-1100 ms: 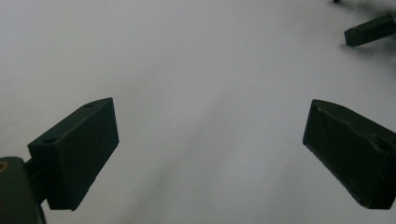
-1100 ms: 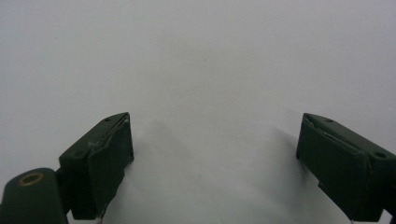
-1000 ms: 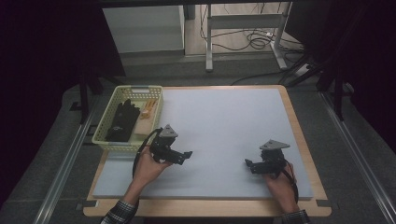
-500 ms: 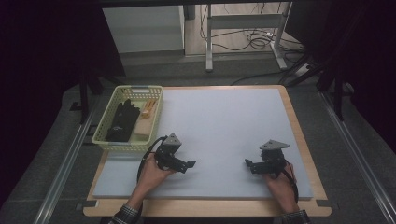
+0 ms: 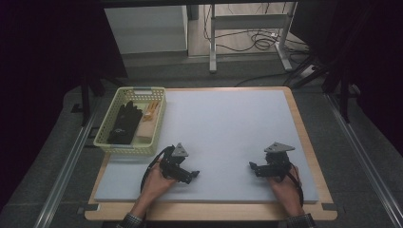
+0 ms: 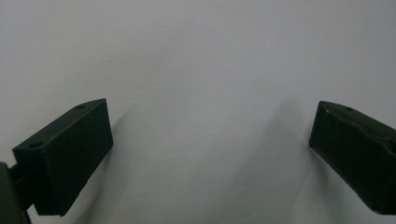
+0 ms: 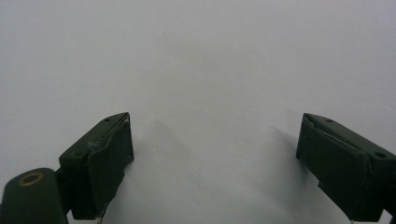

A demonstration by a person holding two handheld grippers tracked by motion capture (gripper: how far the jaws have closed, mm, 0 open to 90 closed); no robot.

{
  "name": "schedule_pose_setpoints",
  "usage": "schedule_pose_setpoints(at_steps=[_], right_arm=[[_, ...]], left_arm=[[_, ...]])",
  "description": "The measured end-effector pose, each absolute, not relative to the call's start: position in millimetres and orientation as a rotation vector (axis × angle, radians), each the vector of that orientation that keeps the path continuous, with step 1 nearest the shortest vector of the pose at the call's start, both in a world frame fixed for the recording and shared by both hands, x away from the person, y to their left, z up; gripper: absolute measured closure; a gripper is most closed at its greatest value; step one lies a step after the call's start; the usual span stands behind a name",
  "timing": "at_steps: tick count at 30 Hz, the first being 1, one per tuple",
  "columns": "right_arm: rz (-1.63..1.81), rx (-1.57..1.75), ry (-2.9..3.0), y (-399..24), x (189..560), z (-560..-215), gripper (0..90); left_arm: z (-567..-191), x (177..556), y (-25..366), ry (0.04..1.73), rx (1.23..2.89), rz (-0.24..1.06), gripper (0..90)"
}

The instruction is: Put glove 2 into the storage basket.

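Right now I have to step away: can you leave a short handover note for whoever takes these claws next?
Left claw: jaws wide open, nothing between them, low over the pale mat just below the basket.
Right claw: jaws wide open, holding nothing, near the mat's front right.
Things: black glove, an orange item and a pale block all lie in the yellow basket at the mat's left edge.
Done: nothing is out on the mat.
Left: likely reach into the basket with the left claw, which is the nearer one.
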State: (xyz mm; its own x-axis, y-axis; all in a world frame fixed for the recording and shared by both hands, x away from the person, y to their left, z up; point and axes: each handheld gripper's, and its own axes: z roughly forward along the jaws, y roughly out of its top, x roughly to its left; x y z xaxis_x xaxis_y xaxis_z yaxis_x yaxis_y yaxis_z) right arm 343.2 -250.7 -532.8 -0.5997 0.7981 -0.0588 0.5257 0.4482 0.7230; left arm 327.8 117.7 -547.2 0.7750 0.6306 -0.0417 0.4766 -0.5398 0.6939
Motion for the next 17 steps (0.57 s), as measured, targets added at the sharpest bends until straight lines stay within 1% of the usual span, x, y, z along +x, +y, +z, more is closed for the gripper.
schedule_pose_setpoints(at_steps=[17], right_arm=[[0.952, 1.121, 2.314, -250.9, 343.4, -533.0, 10.6]], left_arm=[[-548.9, 326.6, 116.6, 0.823, 2.246, 0.293, 0.0]])
